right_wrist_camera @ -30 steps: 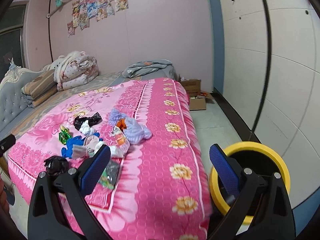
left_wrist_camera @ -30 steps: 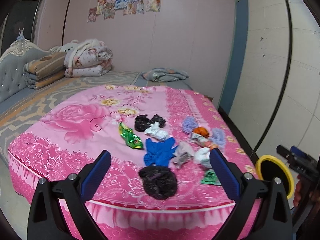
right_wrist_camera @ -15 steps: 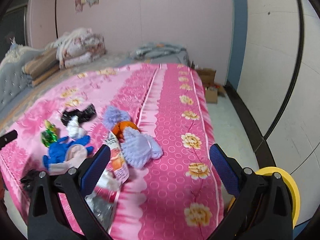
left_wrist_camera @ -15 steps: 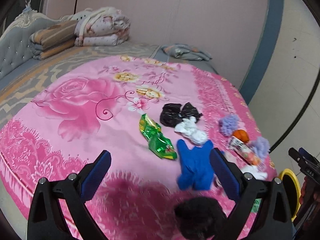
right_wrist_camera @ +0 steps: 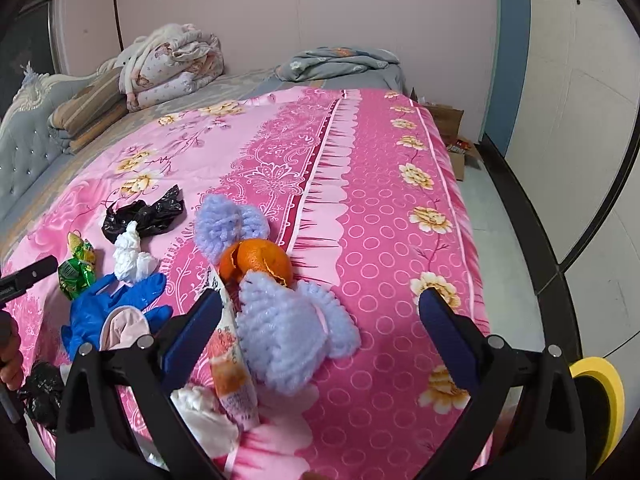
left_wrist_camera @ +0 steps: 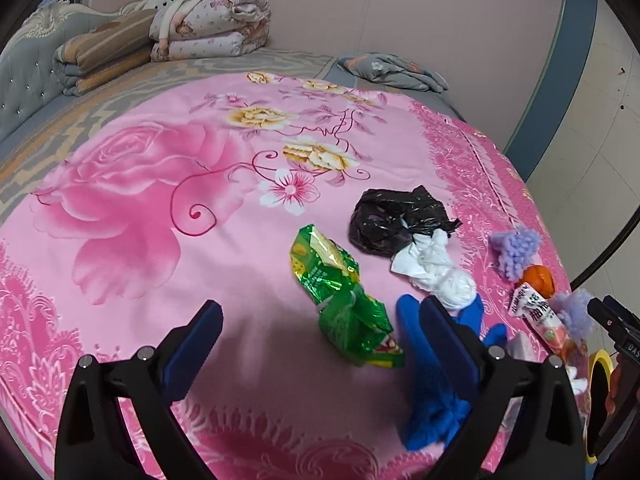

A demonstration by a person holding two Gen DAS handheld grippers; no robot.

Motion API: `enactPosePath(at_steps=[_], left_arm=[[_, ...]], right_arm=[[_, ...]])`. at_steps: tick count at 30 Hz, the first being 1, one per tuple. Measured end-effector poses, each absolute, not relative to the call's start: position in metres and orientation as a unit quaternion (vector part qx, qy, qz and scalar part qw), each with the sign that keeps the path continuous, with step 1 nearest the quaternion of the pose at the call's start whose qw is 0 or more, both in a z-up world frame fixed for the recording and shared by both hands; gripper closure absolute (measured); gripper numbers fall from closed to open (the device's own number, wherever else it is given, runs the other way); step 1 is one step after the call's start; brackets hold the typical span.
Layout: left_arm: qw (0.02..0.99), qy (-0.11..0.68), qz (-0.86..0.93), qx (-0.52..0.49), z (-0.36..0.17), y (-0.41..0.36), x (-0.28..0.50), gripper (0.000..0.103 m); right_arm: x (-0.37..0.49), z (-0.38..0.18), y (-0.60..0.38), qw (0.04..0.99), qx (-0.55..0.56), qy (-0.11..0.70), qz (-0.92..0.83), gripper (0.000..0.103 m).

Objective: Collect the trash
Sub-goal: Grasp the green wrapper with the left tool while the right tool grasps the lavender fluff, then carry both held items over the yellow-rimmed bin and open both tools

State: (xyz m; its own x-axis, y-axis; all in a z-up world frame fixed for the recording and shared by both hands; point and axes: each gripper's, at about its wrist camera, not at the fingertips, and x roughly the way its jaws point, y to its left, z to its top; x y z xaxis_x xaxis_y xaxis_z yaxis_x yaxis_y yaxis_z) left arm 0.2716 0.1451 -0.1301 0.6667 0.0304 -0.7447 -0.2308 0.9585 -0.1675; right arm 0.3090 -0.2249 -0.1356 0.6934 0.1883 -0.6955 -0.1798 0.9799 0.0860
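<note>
- Left gripper (left_wrist_camera: 320, 320): jaws spread wide, nothing between the pads; it hangs above the pink floral blanket (left_wrist_camera: 160, 208).
- Green snack wrapper (left_wrist_camera: 344, 304): lies crumpled on the blanket between the left gripper's fingers, nearer the right finger.
- Blue glove (left_wrist_camera: 432, 384): lies just right of the wrapper, partly hidden behind the right finger.
- White tissue (left_wrist_camera: 436, 272): touches the glove's far end; a black plastic bag (left_wrist_camera: 396, 220) lies against the tissue's far side.
- Right gripper (right_wrist_camera: 320, 320): jaws spread wide, holding nothing.
- Lilac crocheted piece (right_wrist_camera: 292, 332): lies on the blanket between the right gripper's fingers, touching an orange peel (right_wrist_camera: 260, 260) beyond it.
- Printed snack packet (right_wrist_camera: 232, 364): lies beside the left finger, against the crocheted piece.
- Yellow-rimmed bin (right_wrist_camera: 600, 396): stands on the floor off the bed's edge, at the lower right.
</note>
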Motion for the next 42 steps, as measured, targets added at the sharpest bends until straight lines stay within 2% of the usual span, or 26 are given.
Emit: enactPosePath(at_steps=[1, 3, 6, 8, 9, 10, 11, 18, 19, 22, 23, 33, 42], left_arm=[[0.904, 0.402, 0.070, -0.124, -0.132, 0.145, 0.275, 0.008], [0.905, 0.402, 0.067, -0.121, -0.137, 0.144, 0.282, 0.010], [0.901, 0.411, 0.052, -0.125, -0.146, 0.142, 0.293, 0.024], [0.899, 0.416, 0.042, -0.127, -0.151, 0.139, 0.298, 0.043], [0.898, 0.420, 0.034, -0.127, -0.155, 0.137, 0.301, 0.047], [0.897, 0.423, 0.030, -0.127, -0.159, 0.135, 0.303, 0.057], [0.895, 0.427, 0.026, -0.128, -0.162, 0.134, 0.305, 0.062], [0.899, 0.417, 0.008, -0.135, -0.164, 0.133, 0.304, 0.069], [0.900, 0.415, 0.006, -0.135, -0.162, 0.133, 0.304, 0.069], [0.903, 0.405, 0.002, -0.140, -0.157, 0.134, 0.299, 0.070], [0.905, 0.402, 0.000, -0.140, -0.154, 0.134, 0.297, 0.070], [0.913, 0.386, 0.007, -0.135, -0.127, 0.136, 0.276, 0.071], [0.932, 0.340, 0.004, -0.126, -0.077, 0.130, 0.241, 0.071]], right_arm=[[0.311, -0.138, -0.224, 0.920, 0.005, 0.379, 0.100, 0.009], [0.314, -0.142, -0.221, 0.919, 0.001, 0.381, 0.101, 0.018], [0.321, -0.153, -0.221, 0.912, 0.011, 0.396, 0.107, 0.024], [0.326, -0.160, -0.221, 0.906, 0.019, 0.408, 0.112, 0.033], [0.328, -0.163, -0.222, 0.903, 0.025, 0.414, 0.114, 0.037], [0.329, -0.166, -0.222, 0.901, 0.030, 0.418, 0.117, 0.043], [0.332, -0.169, -0.223, 0.899, 0.035, 0.421, 0.116, 0.045], [0.332, -0.170, -0.225, 0.903, 0.053, 0.412, 0.115, 0.057], [0.331, -0.169, -0.227, 0.902, 0.056, 0.411, 0.115, 0.067], [0.325, -0.161, -0.230, 0.907, 0.057, 0.403, 0.112, 0.075], [0.323, -0.158, -0.230, 0.908, 0.054, 0.399, 0.112, 0.081], [0.306, -0.143, -0.242, 0.905, 0.071, 0.403, 0.117, 0.087], [0.258, -0.086, -0.256, 0.926, 0.068, 0.353, 0.120, 0.087]])
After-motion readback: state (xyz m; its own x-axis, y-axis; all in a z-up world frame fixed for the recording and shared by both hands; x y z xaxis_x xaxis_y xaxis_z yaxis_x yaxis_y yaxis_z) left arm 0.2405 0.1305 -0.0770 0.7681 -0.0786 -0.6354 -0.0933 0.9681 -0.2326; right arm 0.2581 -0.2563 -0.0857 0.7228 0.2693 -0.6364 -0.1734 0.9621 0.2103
